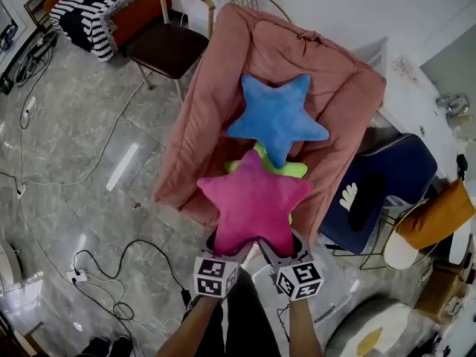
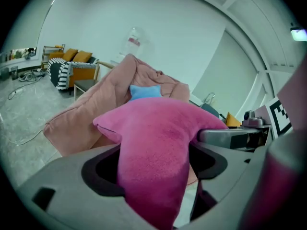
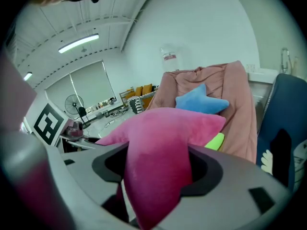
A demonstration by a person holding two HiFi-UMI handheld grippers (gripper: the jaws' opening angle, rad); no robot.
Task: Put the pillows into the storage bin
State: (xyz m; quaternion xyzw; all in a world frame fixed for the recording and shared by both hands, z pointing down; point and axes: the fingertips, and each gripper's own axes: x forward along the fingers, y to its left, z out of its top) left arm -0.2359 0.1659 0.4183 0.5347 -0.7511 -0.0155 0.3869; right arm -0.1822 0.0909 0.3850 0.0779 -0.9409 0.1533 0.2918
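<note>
Since the left gripper (image 1: 232, 250) and right gripper (image 1: 282, 248) clamp their jaws only on soft lower tips of the pink pillow (image 1: 253, 203), just in front of the beanbag chair (image 1: 216, 73), it may slip free.

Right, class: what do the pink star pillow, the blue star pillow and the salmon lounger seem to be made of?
Pink star pillow: plush fleece, matte; fuzzy nap.
Blue star pillow: likely the same plush; soft matte surface.
Salmon lounger: probably woven or suede-like cloth, matte; creases and folds.
</note>
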